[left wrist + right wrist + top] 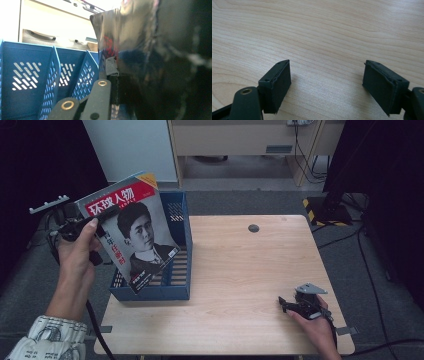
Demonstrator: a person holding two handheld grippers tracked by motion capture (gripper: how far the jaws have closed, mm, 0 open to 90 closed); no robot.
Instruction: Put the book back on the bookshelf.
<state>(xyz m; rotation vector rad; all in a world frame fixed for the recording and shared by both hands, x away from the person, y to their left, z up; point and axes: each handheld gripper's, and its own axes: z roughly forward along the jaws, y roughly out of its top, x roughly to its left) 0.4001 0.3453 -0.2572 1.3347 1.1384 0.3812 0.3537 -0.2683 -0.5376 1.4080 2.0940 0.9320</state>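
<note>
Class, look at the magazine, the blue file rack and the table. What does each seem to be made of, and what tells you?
Magazine: glossy coated paper; its cover shines and bends.
Blue file rack: probably moulded plastic; uniform colour, slotted walls.
Table: pale wood-grain top, matte, perhaps laminate.

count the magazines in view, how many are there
1. The magazine is clamped in the left gripper, tilted above the blue file rack at the table's left edge. Others could lie hidden in the rack behind it. The right gripper is open and holds nothing.

Portrait-cover magazine (132, 232), tilted, above blue file rack (176, 290)
</note>
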